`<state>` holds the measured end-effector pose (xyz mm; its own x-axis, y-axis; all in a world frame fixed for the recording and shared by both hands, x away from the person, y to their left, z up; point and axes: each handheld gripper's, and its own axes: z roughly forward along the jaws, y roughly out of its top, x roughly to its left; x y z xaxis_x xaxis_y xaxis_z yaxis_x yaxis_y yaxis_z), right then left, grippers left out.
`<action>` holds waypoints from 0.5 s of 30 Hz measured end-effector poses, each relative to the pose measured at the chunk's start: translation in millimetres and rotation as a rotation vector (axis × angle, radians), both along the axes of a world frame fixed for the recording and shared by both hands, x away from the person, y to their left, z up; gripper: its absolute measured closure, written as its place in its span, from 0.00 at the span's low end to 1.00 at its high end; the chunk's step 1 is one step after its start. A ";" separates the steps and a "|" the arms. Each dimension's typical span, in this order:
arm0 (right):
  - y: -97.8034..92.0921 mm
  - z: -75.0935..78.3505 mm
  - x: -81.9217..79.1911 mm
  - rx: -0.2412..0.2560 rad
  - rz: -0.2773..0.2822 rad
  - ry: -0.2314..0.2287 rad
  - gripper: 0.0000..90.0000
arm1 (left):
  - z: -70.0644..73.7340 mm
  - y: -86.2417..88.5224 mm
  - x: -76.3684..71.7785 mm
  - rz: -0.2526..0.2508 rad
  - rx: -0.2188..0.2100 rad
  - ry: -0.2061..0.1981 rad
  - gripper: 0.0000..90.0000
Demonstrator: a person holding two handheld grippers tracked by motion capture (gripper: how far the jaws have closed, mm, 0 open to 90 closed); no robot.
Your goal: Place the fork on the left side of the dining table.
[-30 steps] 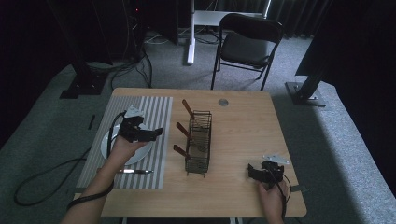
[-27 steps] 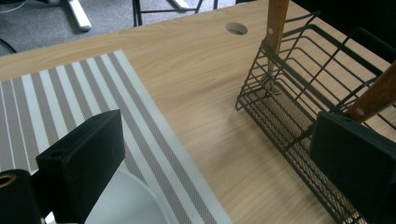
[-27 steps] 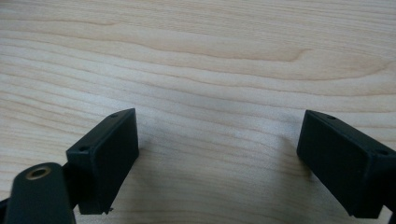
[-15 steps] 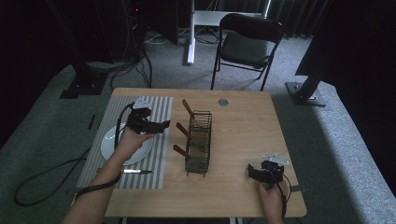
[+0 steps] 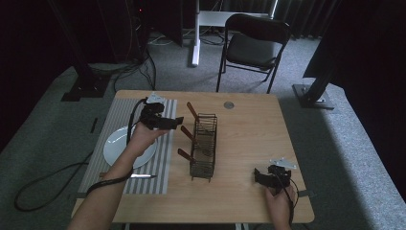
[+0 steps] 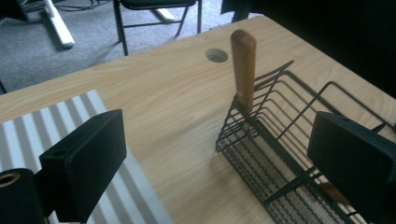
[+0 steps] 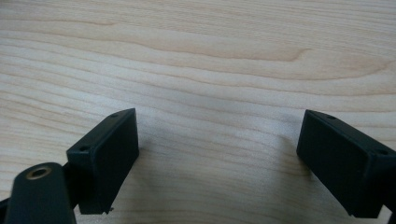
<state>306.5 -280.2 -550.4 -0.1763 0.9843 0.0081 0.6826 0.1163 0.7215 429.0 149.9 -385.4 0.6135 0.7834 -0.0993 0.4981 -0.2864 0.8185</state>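
Note:
A black wire rack [image 5: 203,143] with three wooden pegs along its left side stands in the middle of the wooden table [image 5: 249,134]. My left gripper [image 5: 178,122] hovers over the right edge of the striped placemat [image 5: 110,115], pointing at the rack's far end, open and holding nothing. In the left gripper view the gripper [image 6: 219,172] has its jaws wide apart, with the rack [image 6: 285,140] and one upright wooden peg [image 6: 243,70] just ahead. My right gripper [image 5: 257,176] rests low near the front right of the table; its own view shows the gripper [image 7: 217,163] open over bare wood.
A white plate [image 5: 115,143] lies on the placemat, partly under the left hand. A knife [image 5: 139,176] lies near the mat's front edge. A round cable hole [image 5: 229,105] is at the table's far edge. A black chair [image 5: 253,43] stands beyond the table.
The left gripper has moved from over the plate to the right and farther back, toward the rack's far end. The right gripper has stayed put.

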 end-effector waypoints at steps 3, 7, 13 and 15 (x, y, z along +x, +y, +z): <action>0.0 0.0 -0.1 0.000 0.000 0.000 0.14 | 1.9 -6.2 5.7 -0.010 0.011 0.003 0.05; 0.0 0.0 -0.1 0.000 0.000 0.000 0.14 | 4.4 -13.5 13.4 -0.014 0.011 0.008 0.05; 0.0 0.0 -0.1 0.000 0.000 0.000 0.14 | 1.9 -25.7 20.1 -0.028 0.017 0.023 0.05; 0.0 0.0 -0.1 0.000 0.000 0.000 0.14 | 0.1 -28.7 23.2 -0.027 0.020 0.031 0.05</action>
